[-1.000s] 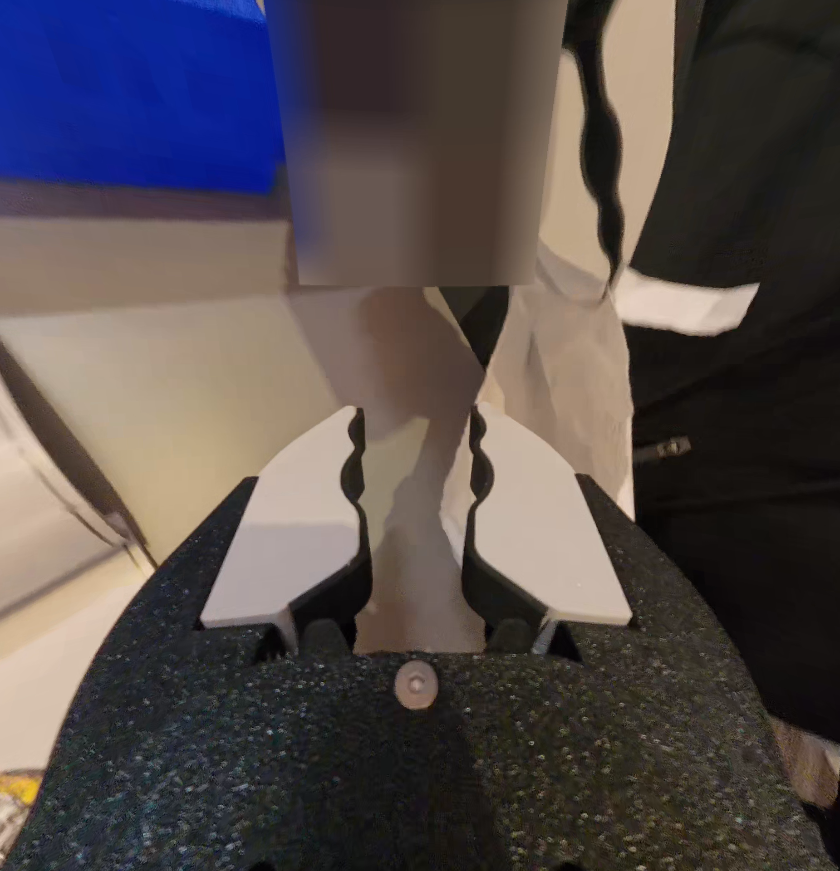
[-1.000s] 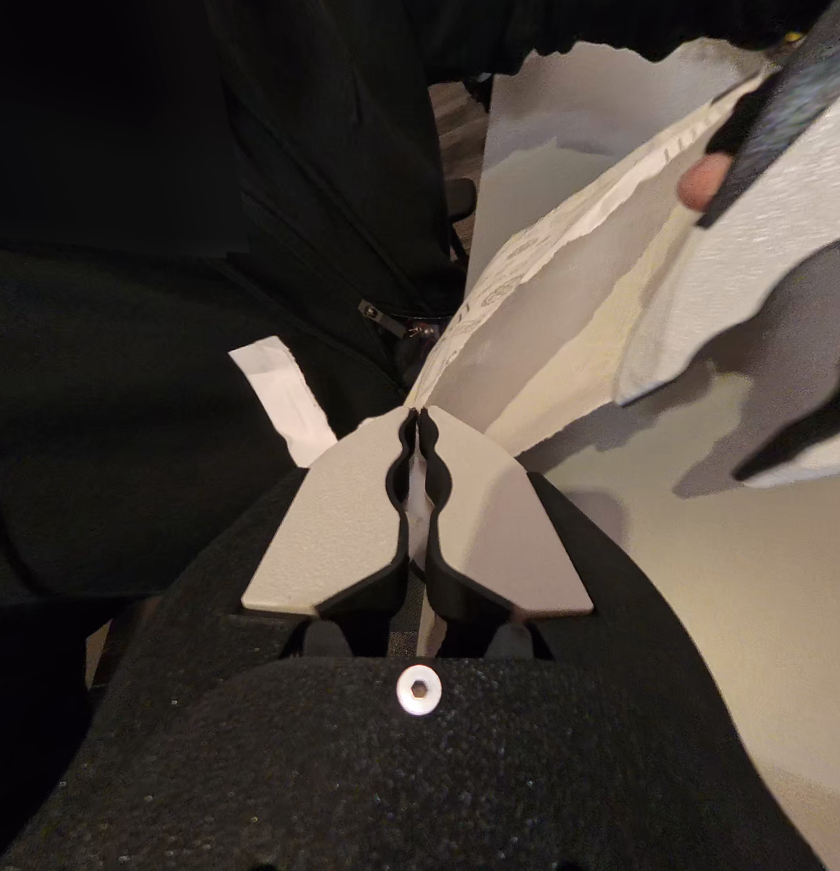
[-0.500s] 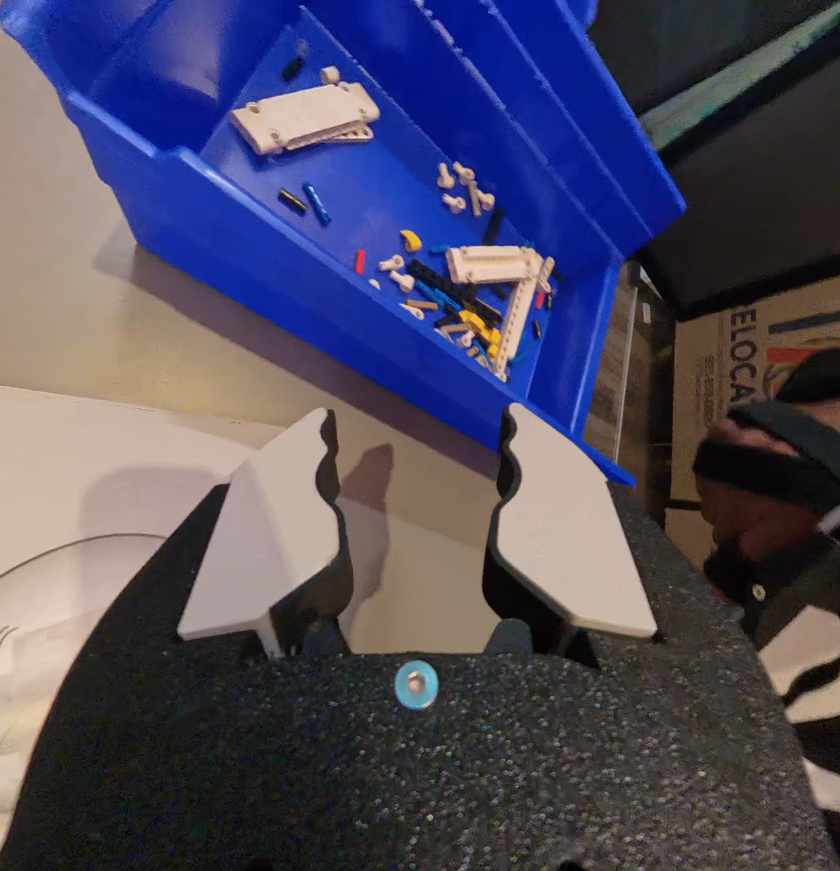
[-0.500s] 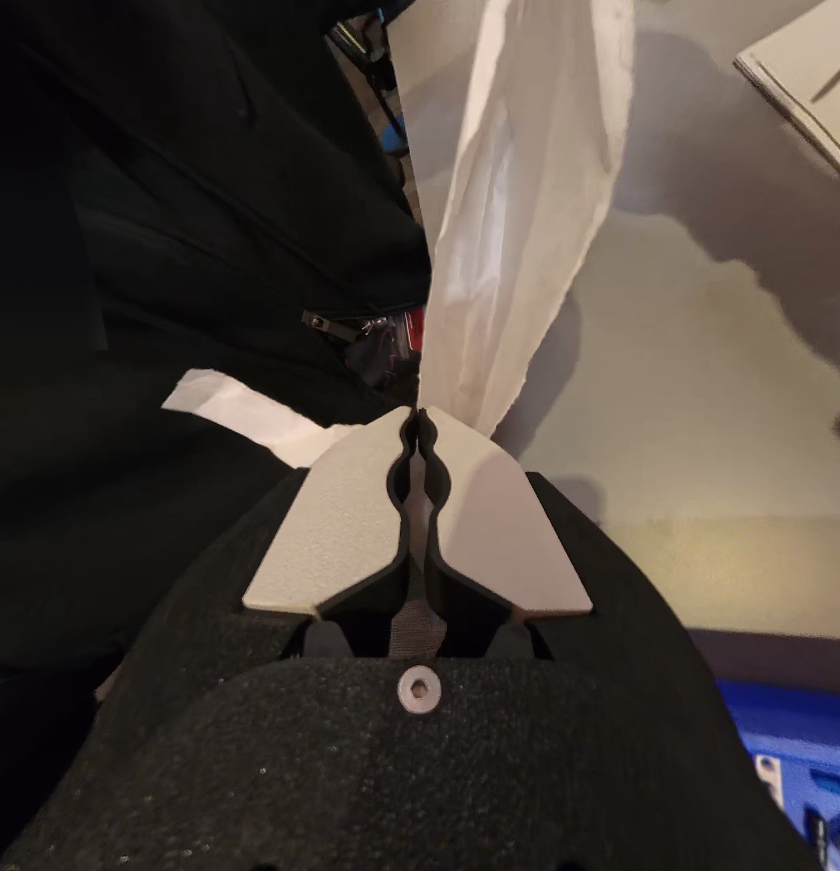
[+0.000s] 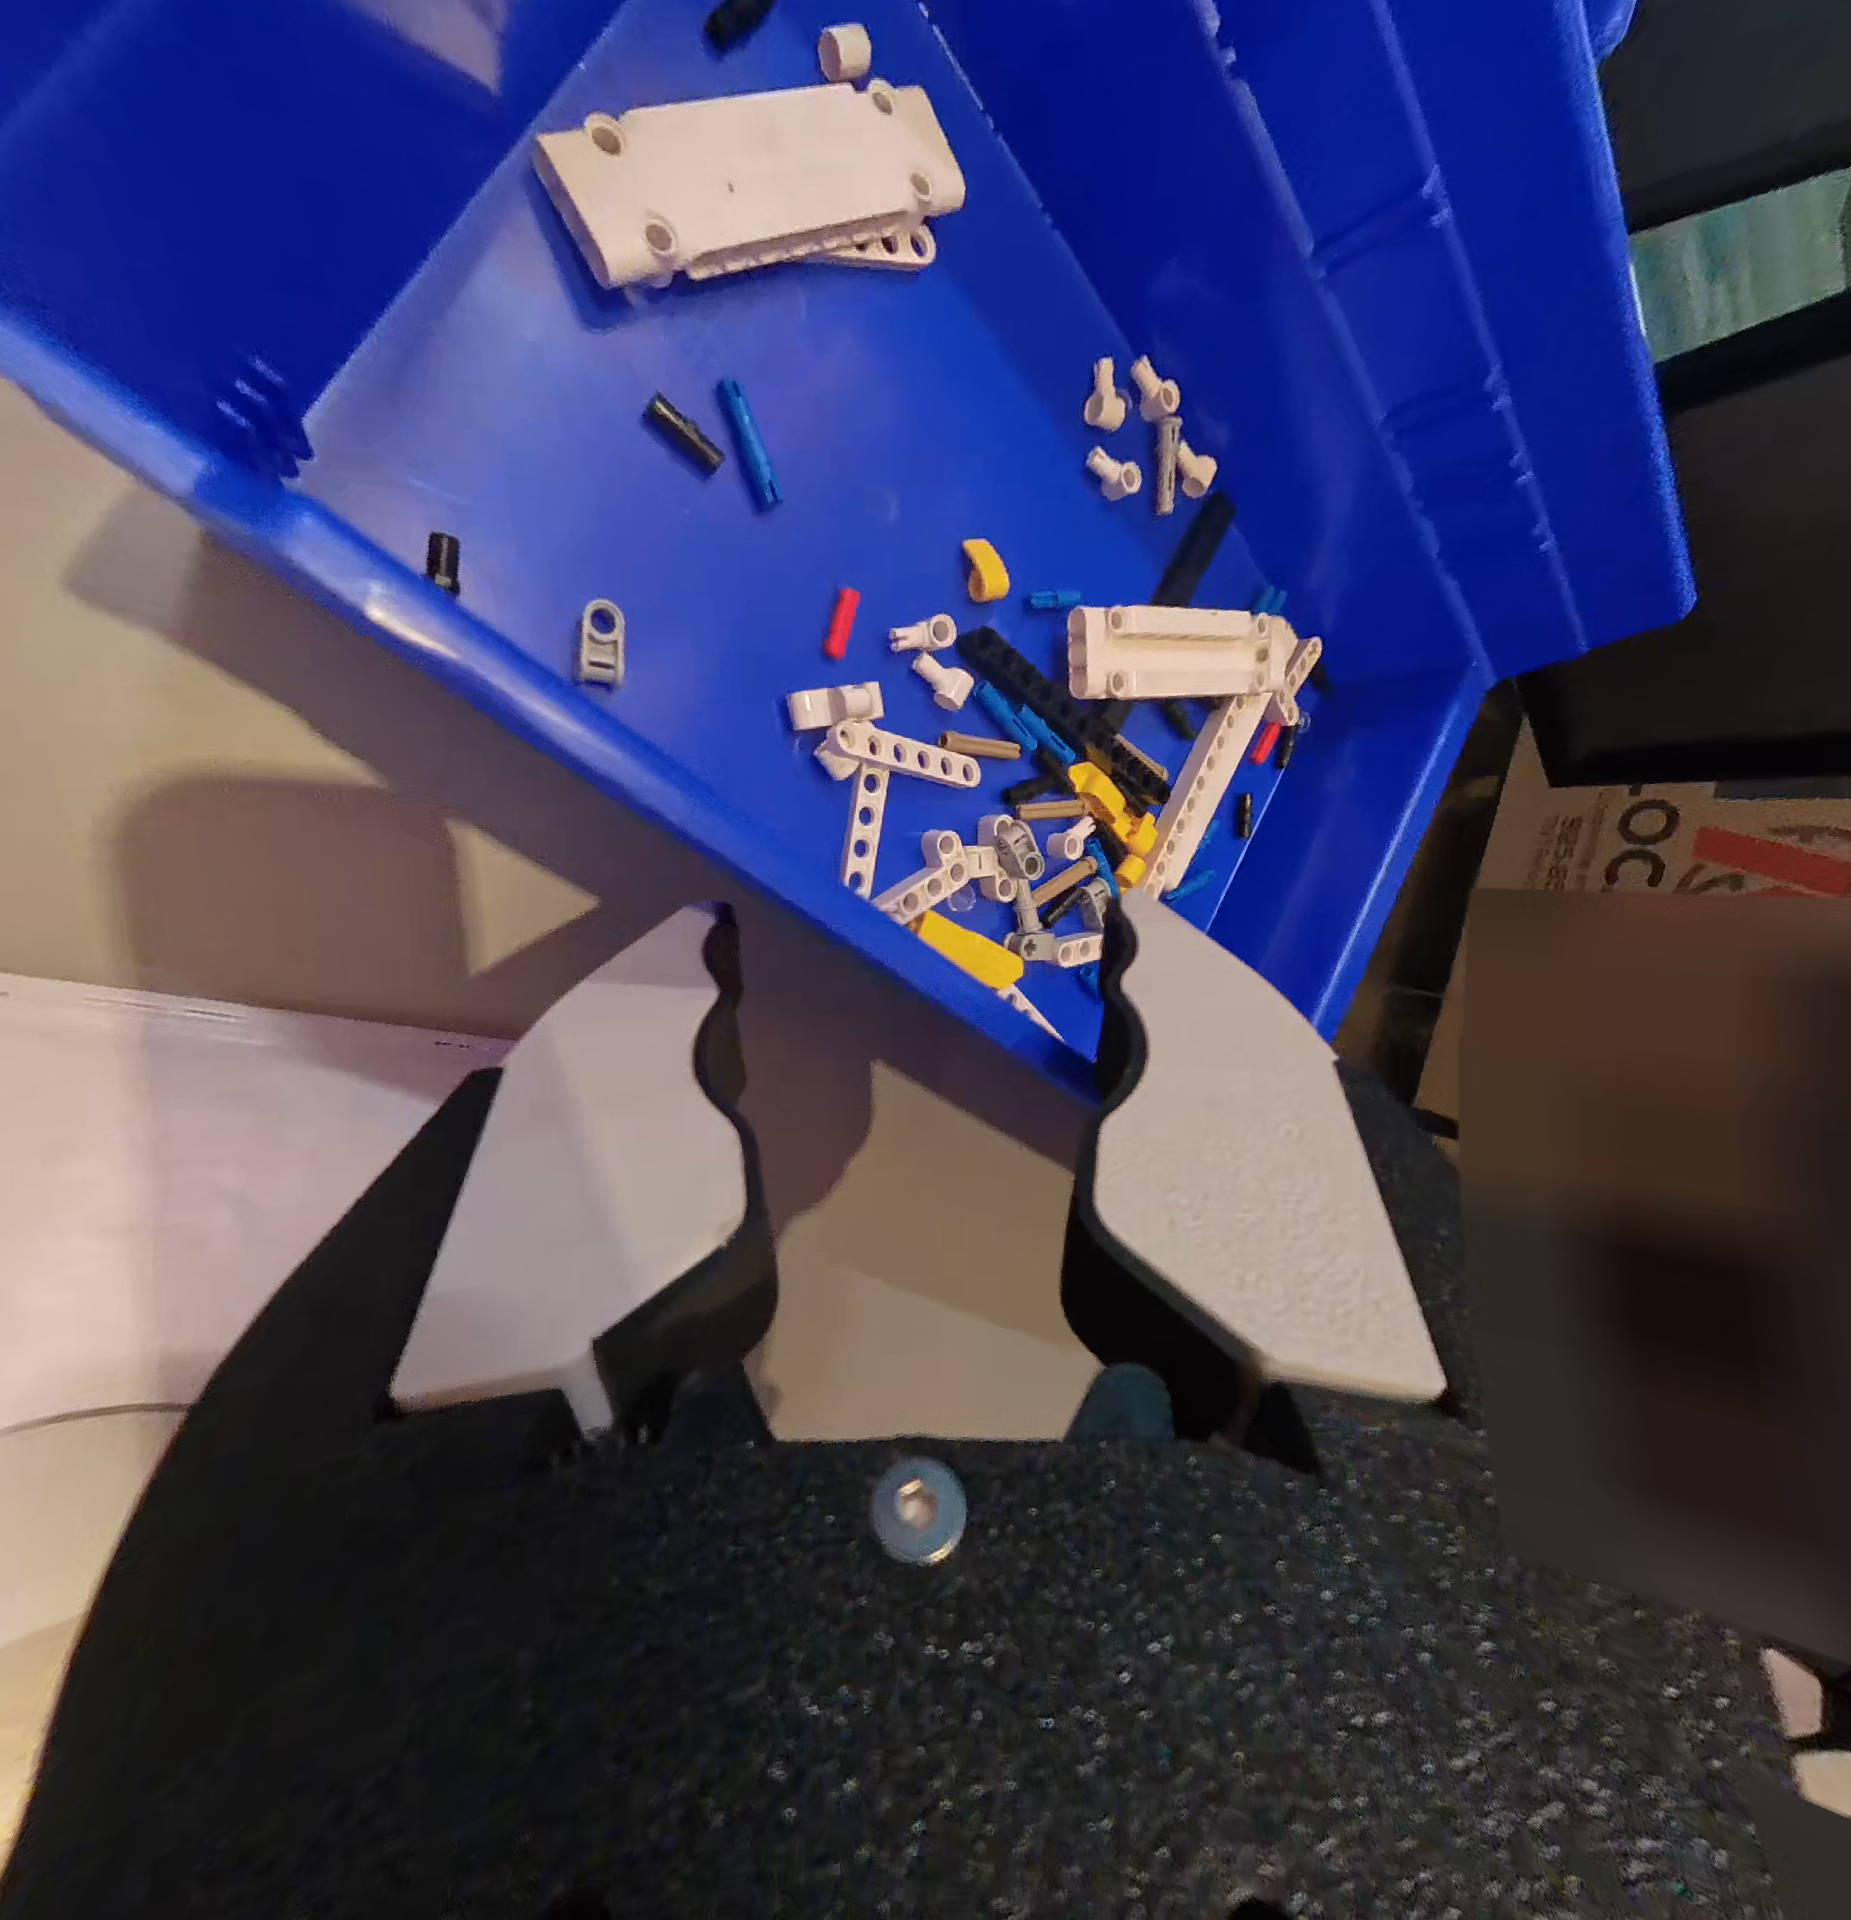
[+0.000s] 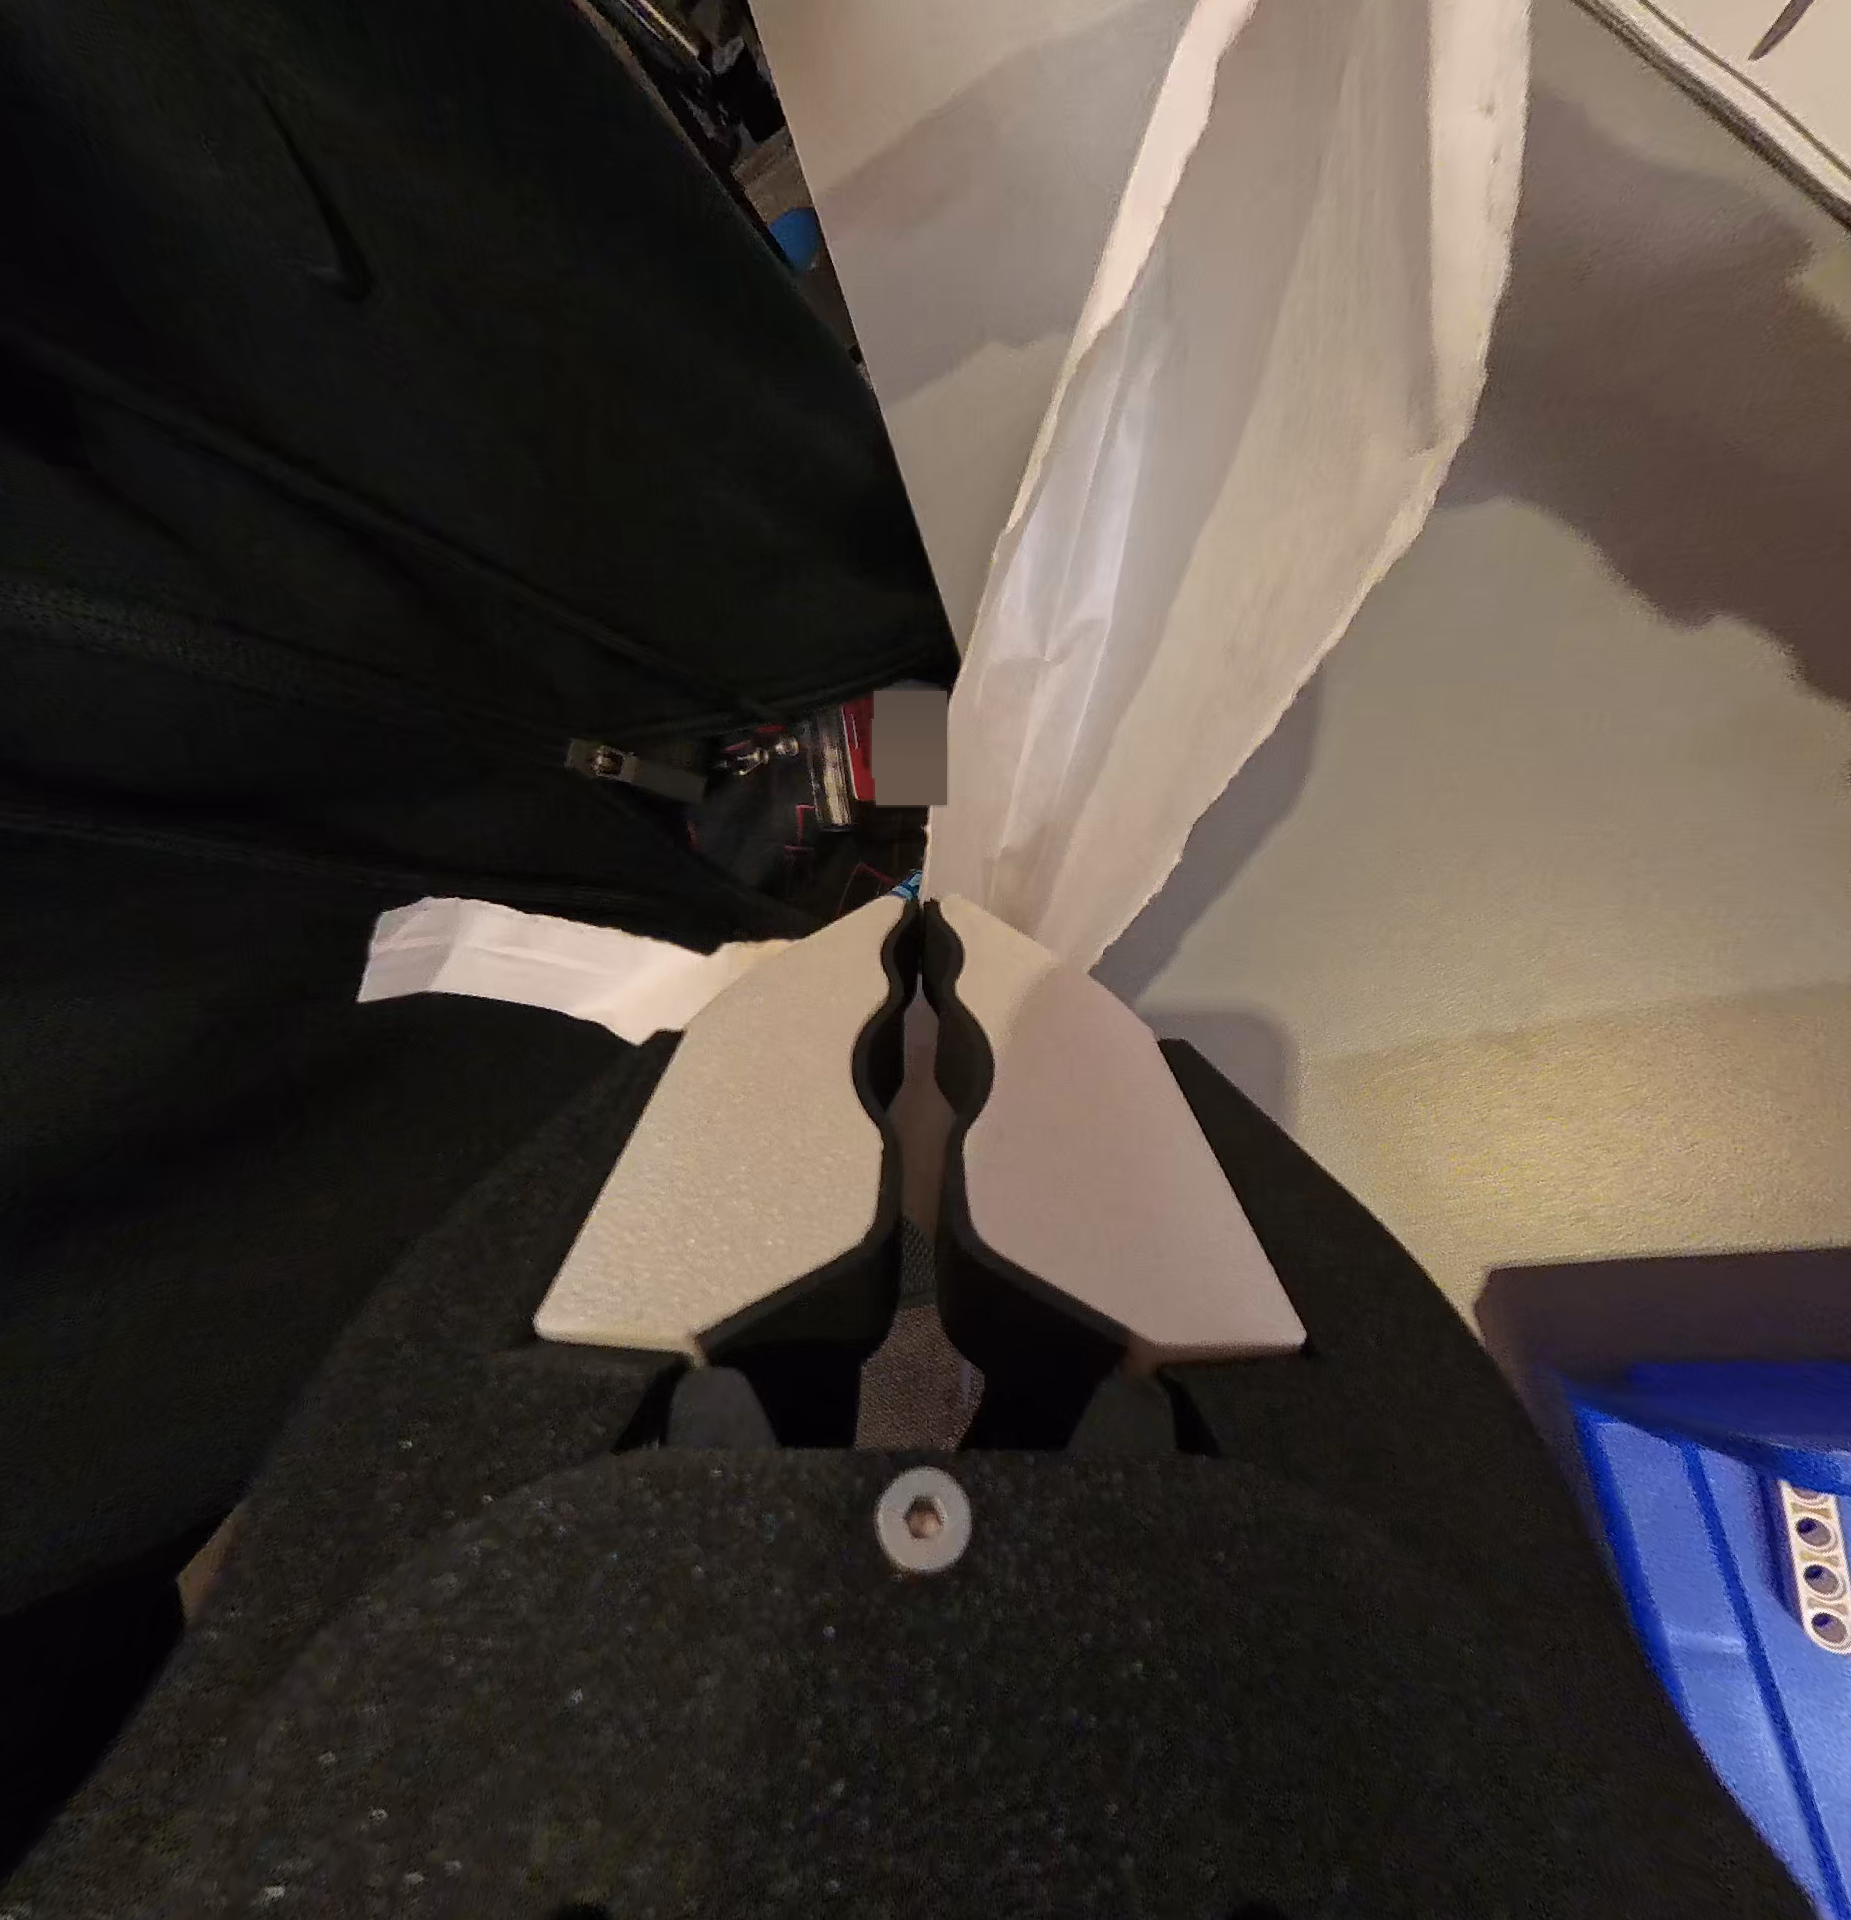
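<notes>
The left gripper (image 5: 921,920) has its fingers (image 5: 1243,1195) spread wide with nothing between them but the near rim of the blue bin (image 5: 485,260) and the beige table (image 5: 90,499). A second ago those jaws stood narrower, either side of white paper; half a second ago they had opened and the view had turned to the bin, which now looms closer. Inside the bin, from 12 to 1 o'clock of the fingertips, lie loose building pieces (image 5: 1014,821): two large white panels, two small red pins, about three yellow parts, and many small beams and pegs too tangled to count. One flat white board (image 5: 173,1195) lies at 9 o'clock.

The right gripper (image 6: 921,914) is closed on one torn sheet of white paper (image 6: 1212,520), its pads pressed onto it as before; the paper rises toward 1 o'clock, a flap shows at 9 o'clock, dark clothing (image 6: 381,520) fills 10 o'clock, and the bin's corner sits at 4 o'clock
</notes>
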Demonstrator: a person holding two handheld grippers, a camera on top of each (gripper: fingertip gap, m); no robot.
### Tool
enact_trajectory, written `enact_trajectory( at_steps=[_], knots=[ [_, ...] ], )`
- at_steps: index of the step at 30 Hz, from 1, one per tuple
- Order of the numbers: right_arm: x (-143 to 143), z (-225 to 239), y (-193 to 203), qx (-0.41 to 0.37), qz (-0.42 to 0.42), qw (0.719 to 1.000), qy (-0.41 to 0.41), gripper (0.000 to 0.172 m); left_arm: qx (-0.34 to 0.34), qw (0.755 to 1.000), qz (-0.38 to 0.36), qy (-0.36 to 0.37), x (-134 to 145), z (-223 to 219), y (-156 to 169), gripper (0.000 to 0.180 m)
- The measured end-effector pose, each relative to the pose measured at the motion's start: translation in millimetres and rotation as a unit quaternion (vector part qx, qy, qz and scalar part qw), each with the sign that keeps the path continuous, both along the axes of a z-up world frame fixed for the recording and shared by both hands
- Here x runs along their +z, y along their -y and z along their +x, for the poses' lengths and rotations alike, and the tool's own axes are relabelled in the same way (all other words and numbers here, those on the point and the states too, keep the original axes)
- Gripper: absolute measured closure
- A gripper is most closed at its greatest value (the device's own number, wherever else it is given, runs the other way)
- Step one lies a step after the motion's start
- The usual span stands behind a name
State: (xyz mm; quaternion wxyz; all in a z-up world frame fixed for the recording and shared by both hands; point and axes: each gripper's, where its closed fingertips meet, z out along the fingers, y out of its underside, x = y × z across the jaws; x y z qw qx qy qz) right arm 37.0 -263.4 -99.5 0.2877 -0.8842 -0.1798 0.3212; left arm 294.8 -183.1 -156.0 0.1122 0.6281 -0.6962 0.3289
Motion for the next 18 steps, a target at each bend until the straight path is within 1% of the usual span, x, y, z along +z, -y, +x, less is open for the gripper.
enact_trajectory(
  at_steps=[2, 3, 7, 11, 12, 14, 16, 18],
  knots=[
    [-0.6, -1.2, 2.2, -0.001, 0.001, 1.000, 0.002, 0.172, -0.010, 1.000, 0.001, 0.005, 3.1, 2.8, 0.8, 0.123],
    [-0.7, -1.6, 3.0, -0.001, 0.002, 1.000, 0.002, 0.172, -0.009, 1.000, 0.004, 0.004, 3.5, 5.3, -1.1, 0.126],
    [-2.3, -0.9, 5.5, -0.006, 0.004, 1.000, 0.004, 0.172, -0.027, 1.000, 0.014, 0.005, 4.0, 11.7, -10.2, 0.129],
    [-4.2, -0.3, 8.3, -0.012, 0.004, 1.000, 0.007, 0.172, -0.006, 0.999, 0.048, 0.016, 8.9, 16.6, -21.0, 0.140],
    [-4.6, -0.7, 9.4, -0.011, 0.005, 1.000, 0.008, 0.172, -0.007, 0.999, 0.050, 0.013, 9.0, 13.5, -16.9, 0.135],
    [-4.8, -1.3, 10.6, -0.010, 0.008, 1.000, 0.009, 0.172, -0.015, 0.998, 0.061, 0.004, 5.9, 7.2, -4.9, 0.119],
    [-5.1, -1.4, 10.9, -0.009, 0.012, 1.000, 0.010, 0.172, -0.024, 0.997, 0.078, -0.002, 1.7, 4.8, 2.6, 0.109],
    [-5.1, -2.2, 12.2, -0.009, 0.016, 1.000, 0.009, 0.172, -0.038, 0.996, 0.078, -0.007, 1.2, 3.3, 2.6, 0.112]
  ],
)
